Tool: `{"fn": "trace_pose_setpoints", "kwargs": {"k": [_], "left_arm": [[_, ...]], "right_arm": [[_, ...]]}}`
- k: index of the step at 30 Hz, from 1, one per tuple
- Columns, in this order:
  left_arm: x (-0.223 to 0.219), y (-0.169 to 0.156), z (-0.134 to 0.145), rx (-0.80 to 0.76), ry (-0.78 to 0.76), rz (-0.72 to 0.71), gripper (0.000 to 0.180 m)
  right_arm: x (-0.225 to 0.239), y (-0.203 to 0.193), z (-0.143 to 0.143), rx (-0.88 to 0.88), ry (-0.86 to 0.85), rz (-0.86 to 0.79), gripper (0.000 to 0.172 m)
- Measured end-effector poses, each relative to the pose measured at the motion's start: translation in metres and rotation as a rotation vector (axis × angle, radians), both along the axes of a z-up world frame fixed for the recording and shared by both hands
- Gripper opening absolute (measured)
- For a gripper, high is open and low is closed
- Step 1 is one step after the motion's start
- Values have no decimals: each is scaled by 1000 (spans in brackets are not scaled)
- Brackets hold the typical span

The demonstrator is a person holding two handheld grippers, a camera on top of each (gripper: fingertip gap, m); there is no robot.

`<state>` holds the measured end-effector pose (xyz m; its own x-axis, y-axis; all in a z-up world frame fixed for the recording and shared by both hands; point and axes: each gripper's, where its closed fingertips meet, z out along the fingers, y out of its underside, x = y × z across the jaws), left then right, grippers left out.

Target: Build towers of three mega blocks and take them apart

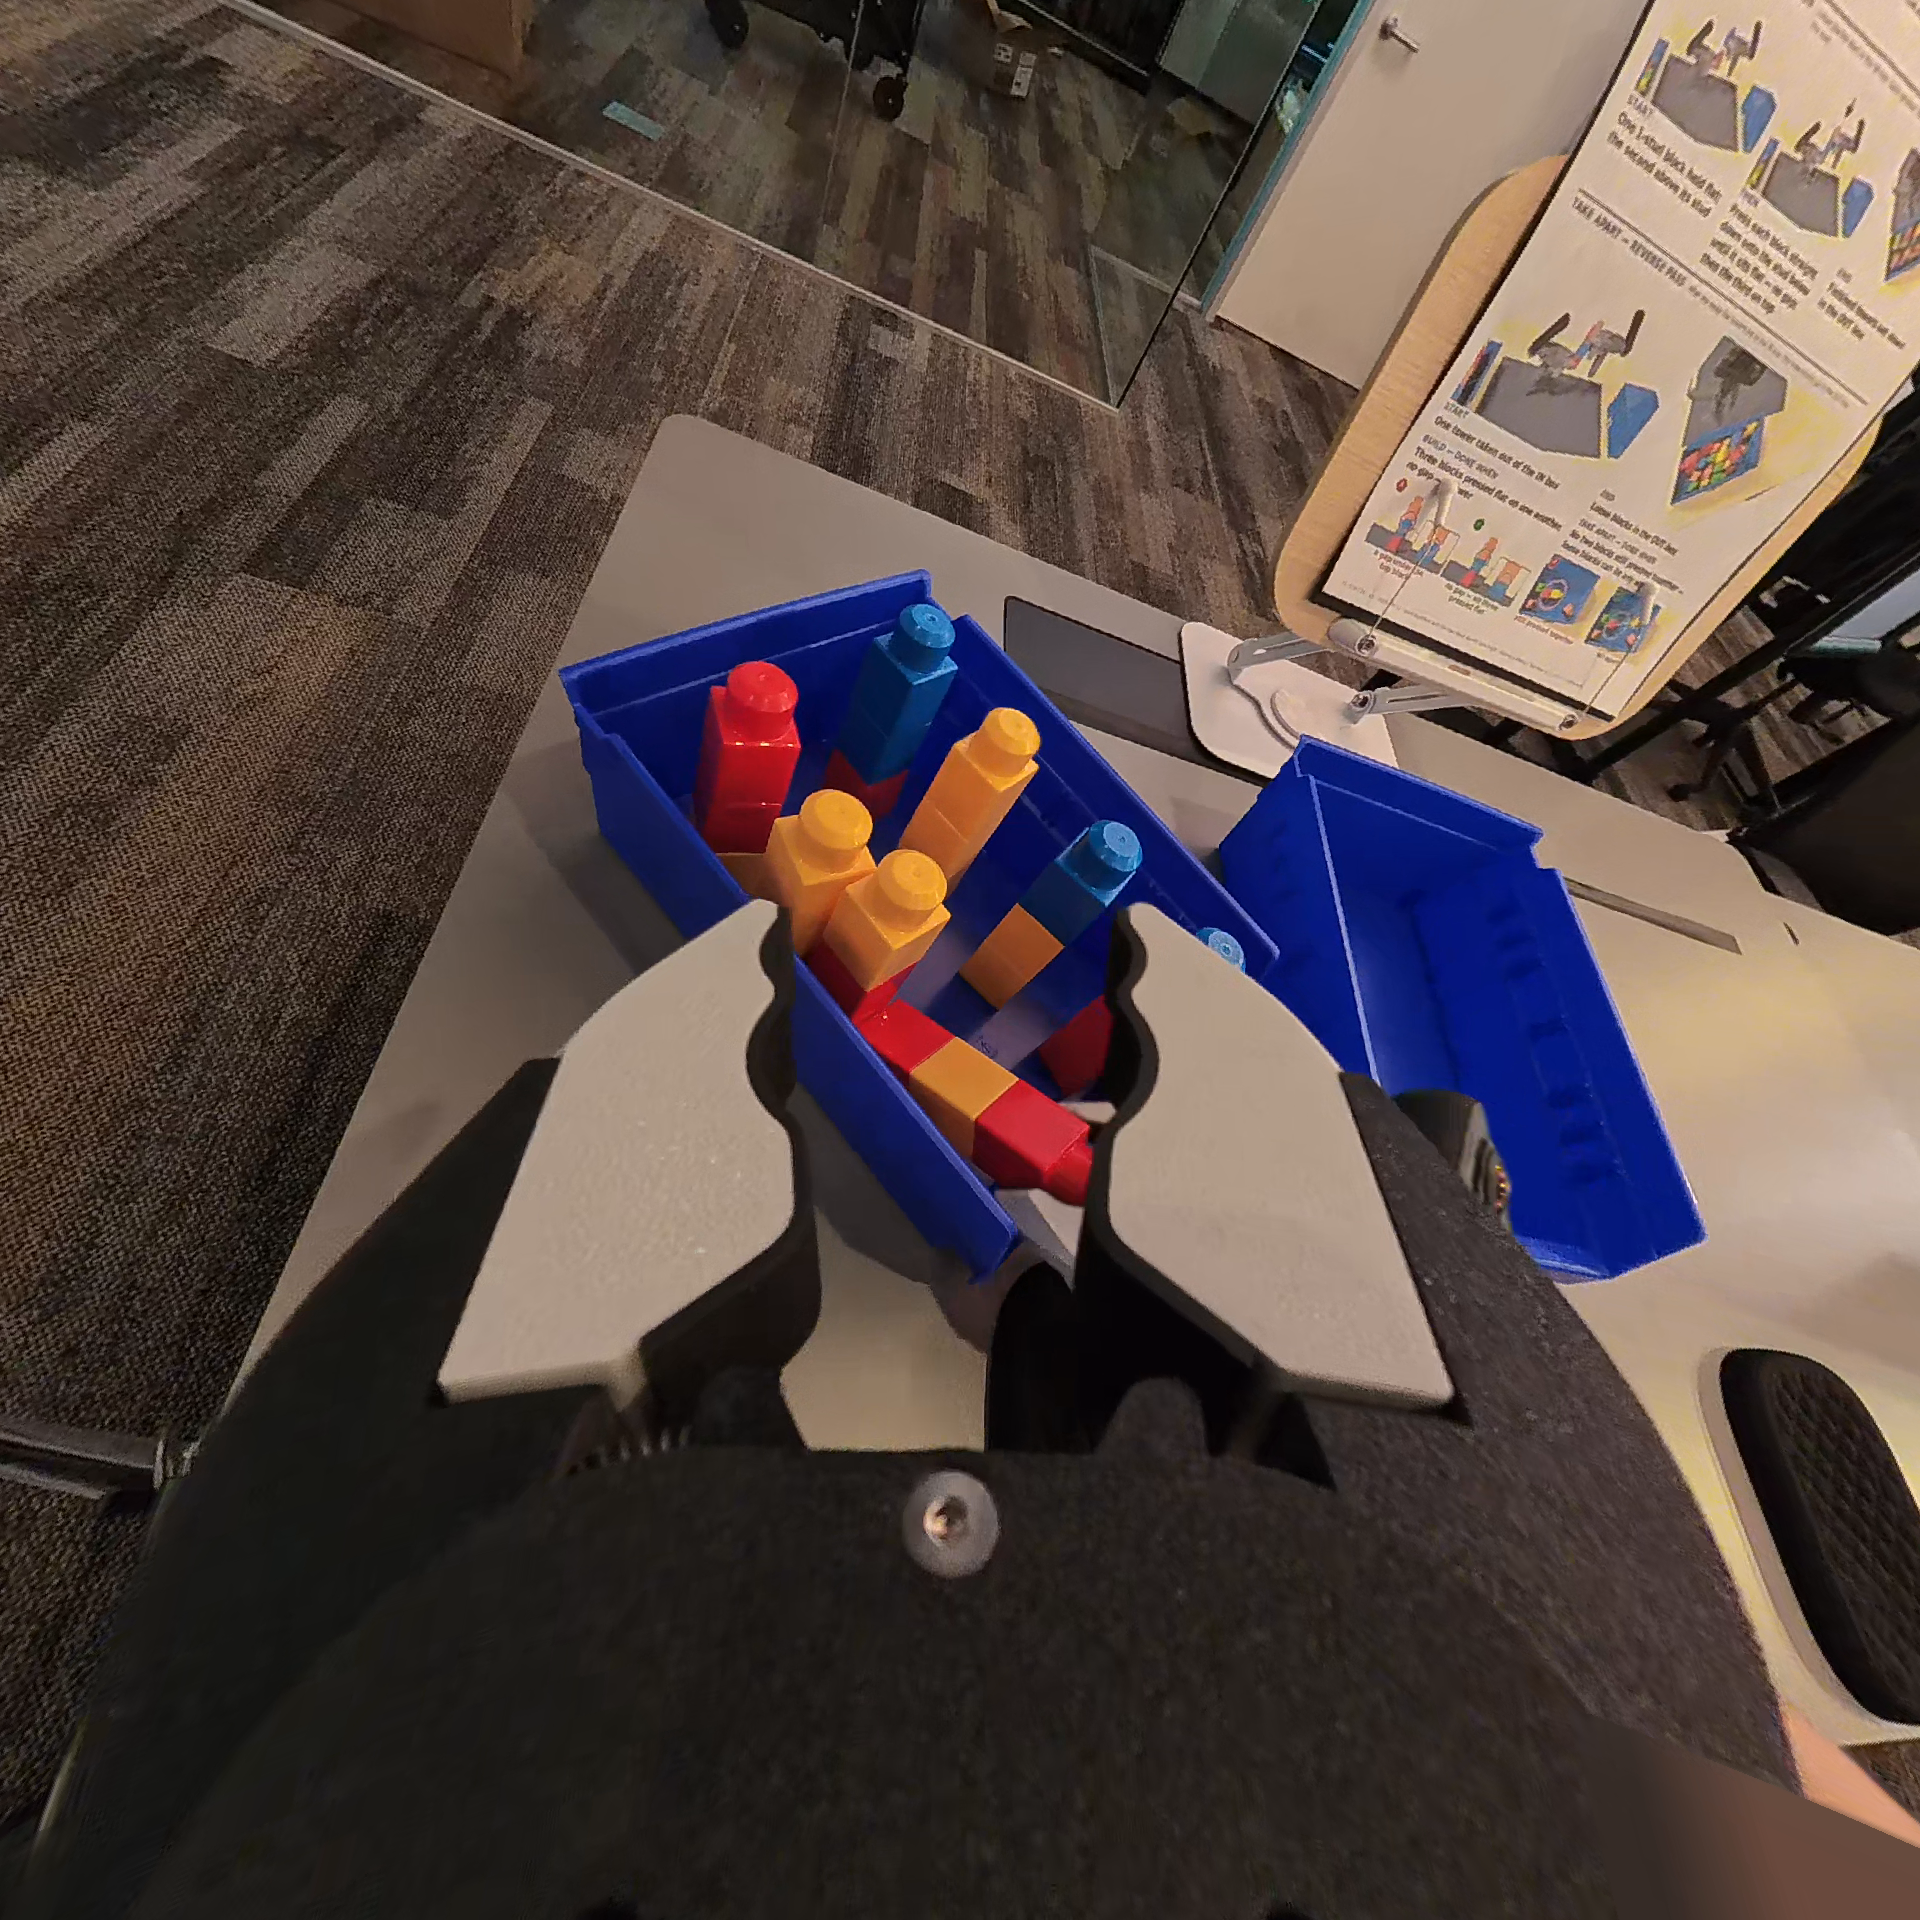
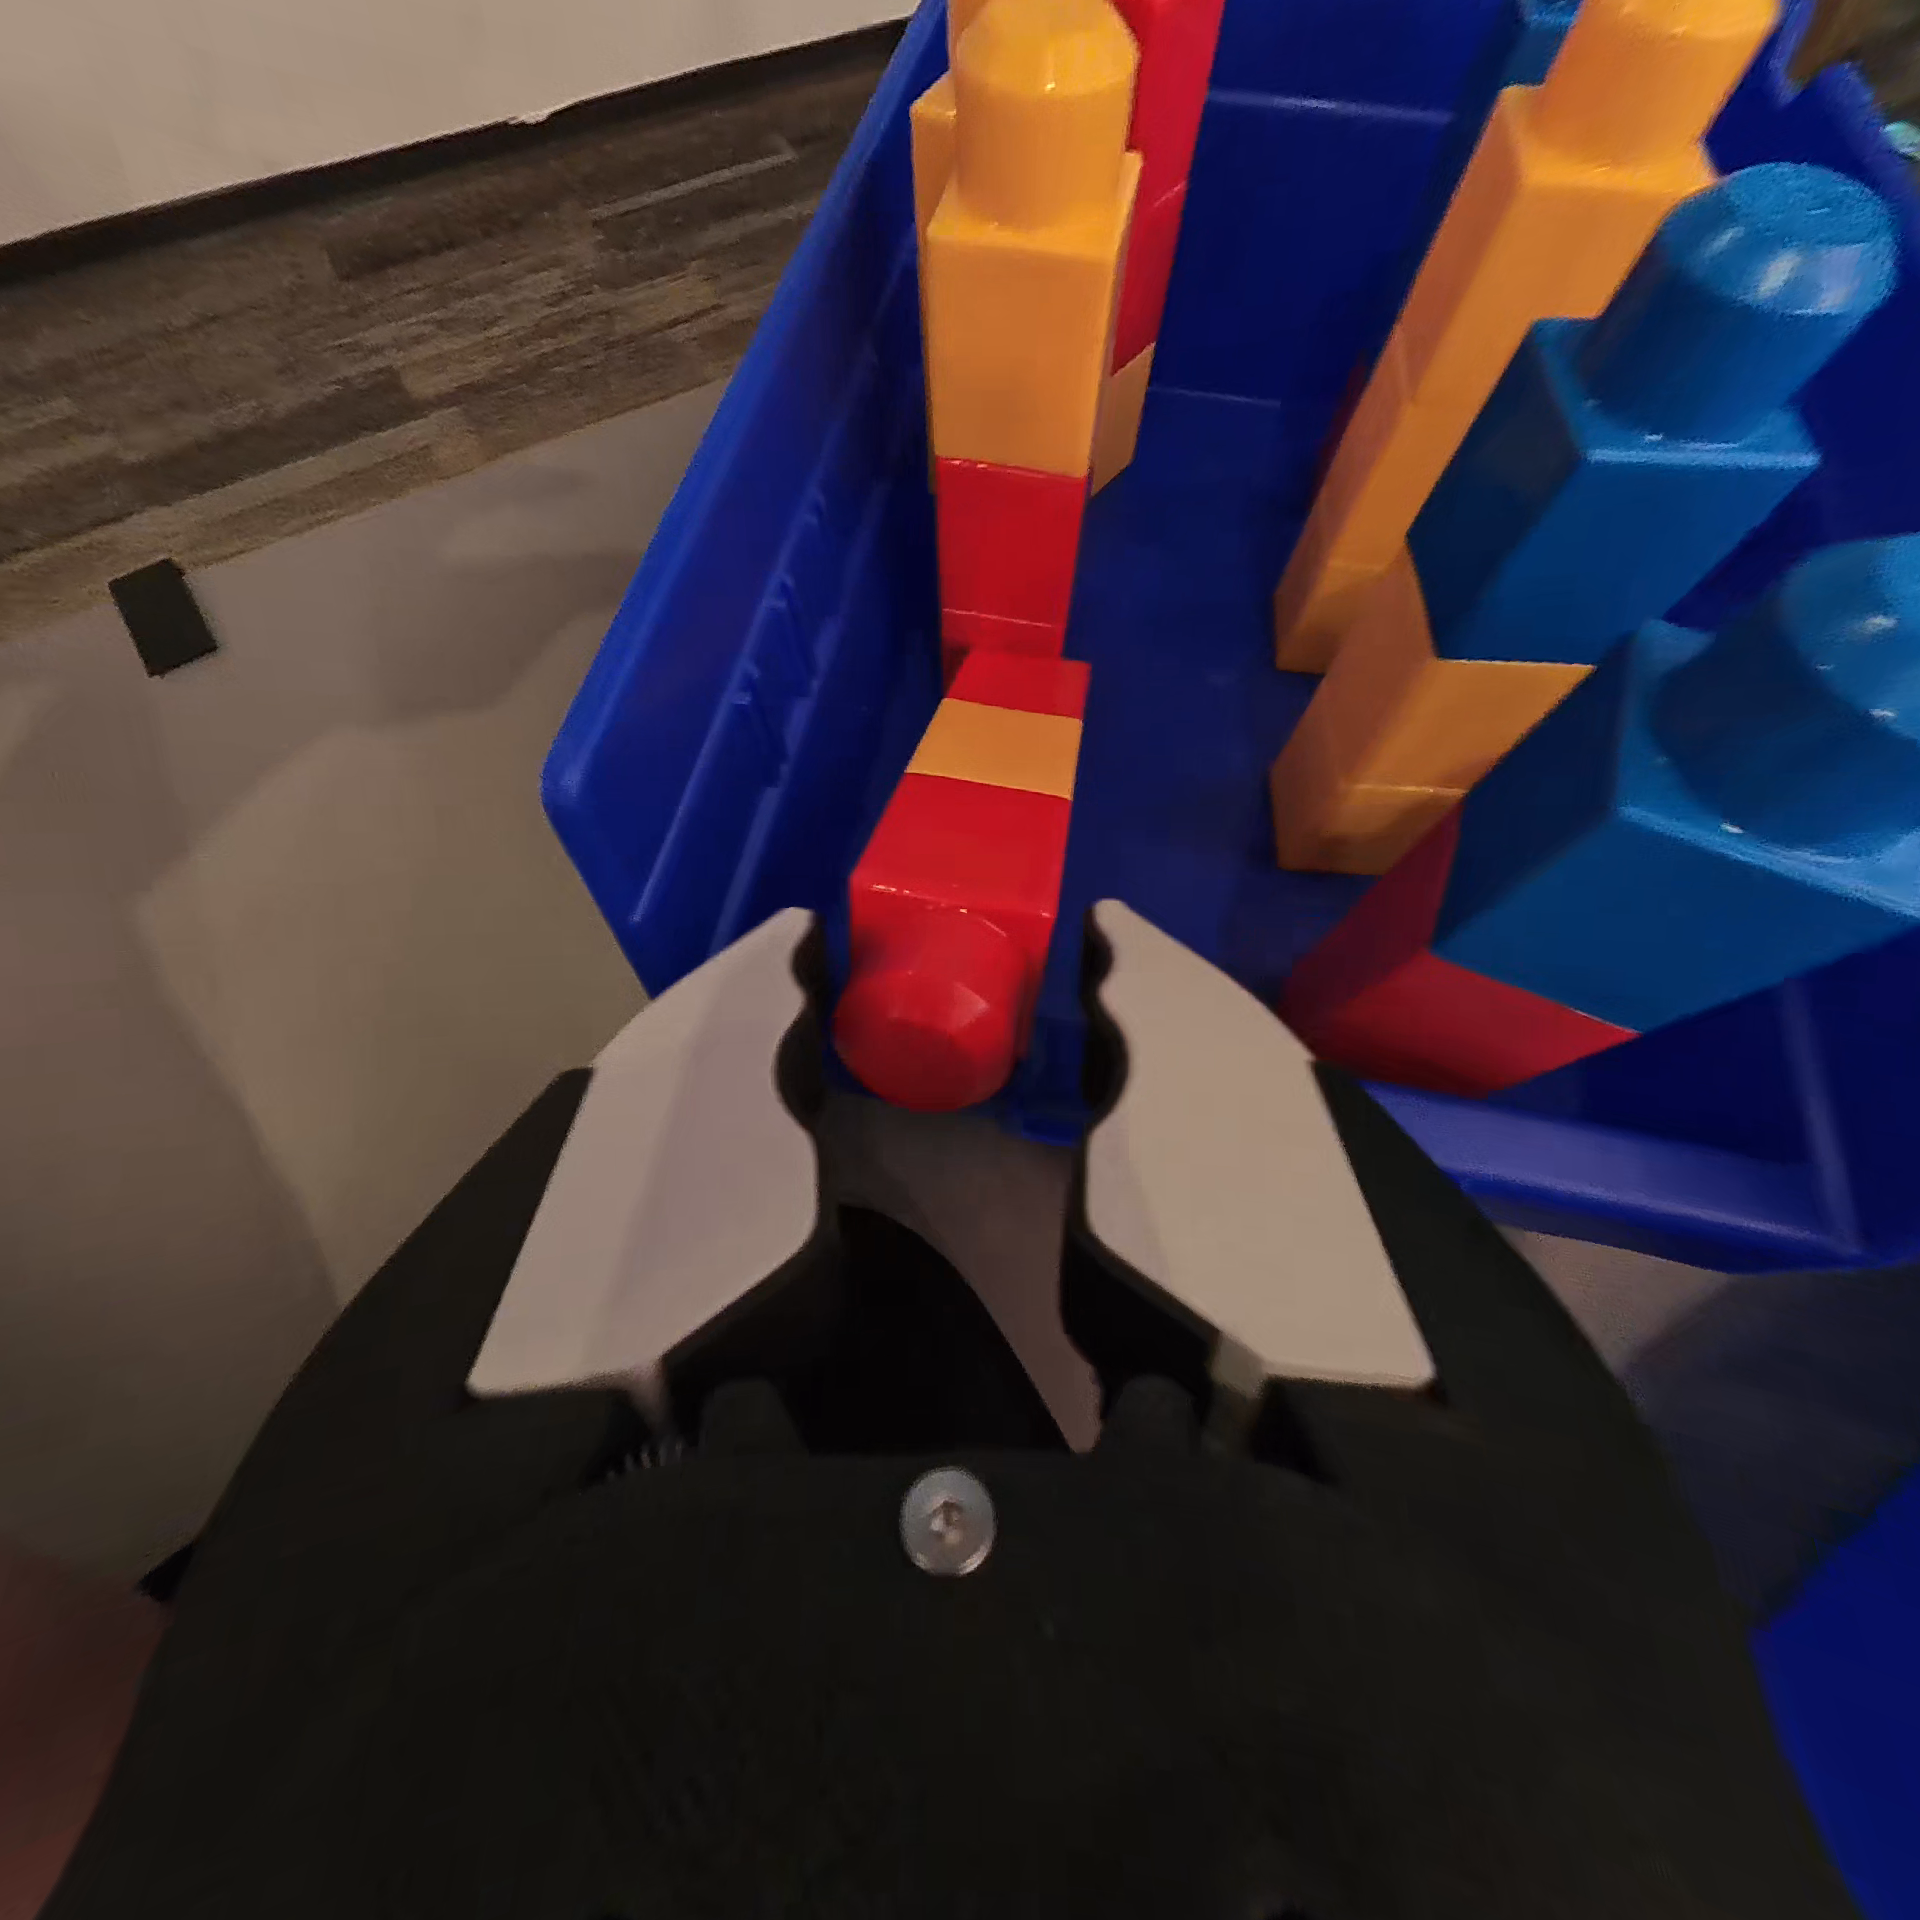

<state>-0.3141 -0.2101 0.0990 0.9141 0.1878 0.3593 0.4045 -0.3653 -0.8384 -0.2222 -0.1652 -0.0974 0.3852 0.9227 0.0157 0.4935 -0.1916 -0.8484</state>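
A blue bin (image 1: 727, 634) on the grey table holds several three-block towers, most of them upright: a red one (image 1: 748, 748), a blue one (image 1: 899, 686) and a yellow one (image 1: 977, 790). A red-yellow-red tower (image 1: 966, 1081) lies on the bin floor. My left gripper (image 1: 948, 925) hovers above the bin, open and empty. In the right wrist view my right gripper (image 2: 951, 935) is open at the bin's (image 2: 727, 644) near end. The lying tower's (image 2: 966, 831) red stud sits between its fingers, with a gap at the right pad.
A second blue bin (image 1: 1455, 987) stands empty to the right. An instruction sheet on a wooden stand (image 1: 1621, 364) is at the back right. The table edge (image 1: 665, 468) drops to carpet on the left. A black chair (image 1: 1829, 1507) is near right. The gap from one gripper's tips to the other's is roughly 25 cm.
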Motion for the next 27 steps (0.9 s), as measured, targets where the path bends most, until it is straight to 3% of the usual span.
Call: {"fn": "trace_pose_setpoints", "kwargs": {"k": [1, 5, 11, 16, 27], "left_arm": [[0, 0, -1, 1, -3, -5, 57], [-3, -2, -4, 4, -24, -15, 58], [-7, -5, -5, 19, -48, -9, 57], [-8, -6, -4, 20, -45, -4, 57], [-9, -6, -6, 8, -42, -2, 57]], "right_arm": [[-1, 2, -1, 20, -11, -1, 39], [0, -1, 8, 11, -74, 59, 37], [5, -1, 37, -97, -480, 235, 37], [-6, 8, 52, -186, -731, 268, 36], [-40, 12, 40, -226, -775, 250, 36]]}}
